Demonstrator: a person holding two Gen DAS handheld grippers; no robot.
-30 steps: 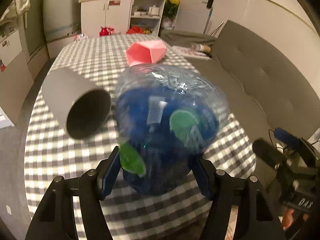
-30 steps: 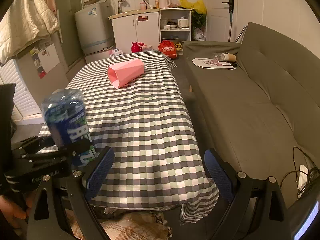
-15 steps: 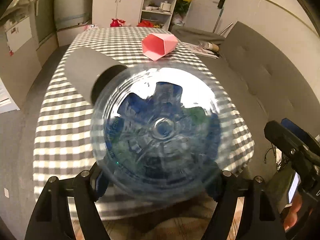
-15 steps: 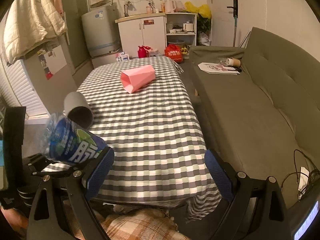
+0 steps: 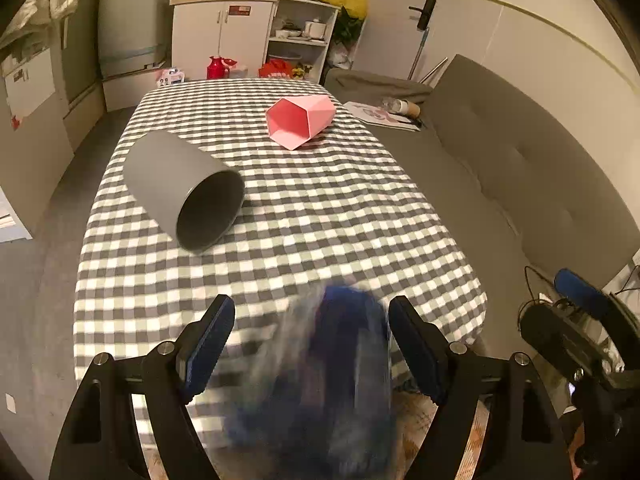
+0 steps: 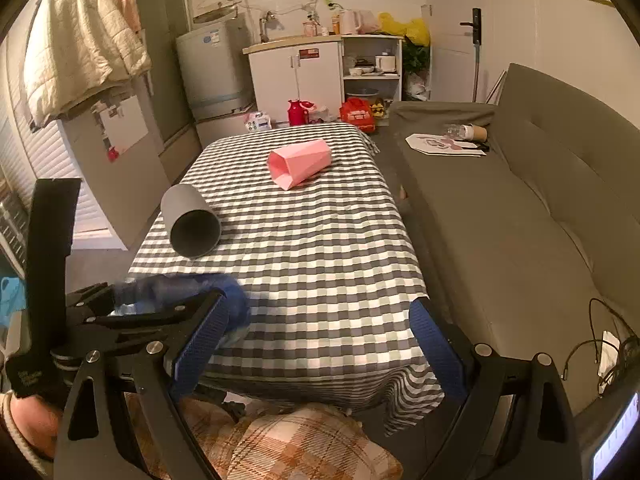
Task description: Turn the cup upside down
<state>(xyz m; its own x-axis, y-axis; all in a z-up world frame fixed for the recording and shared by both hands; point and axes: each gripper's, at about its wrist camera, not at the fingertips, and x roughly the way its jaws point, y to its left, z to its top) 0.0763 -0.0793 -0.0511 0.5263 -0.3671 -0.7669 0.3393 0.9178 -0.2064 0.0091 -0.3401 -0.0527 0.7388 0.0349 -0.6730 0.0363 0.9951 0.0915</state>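
Pinching blue printed cup (image 5: 320, 364) between the pads of left gripper (image 5: 311, 300), just off the near edge of the table (image 5: 320, 208), tipped on its side and smeared by motion; holding right gripper (image 6: 320, 306) wide and empty beyond the near right corner. Leaving grey cup (image 5: 184, 188) lying by the left edge and pink cup (image 5: 300, 120) lying toward the far right corner. Judging the held cup thin, light, springy and slick, probably buckling under a hard squeeze; favouring a gentle hold across mid-wall, nearer the stiffer base
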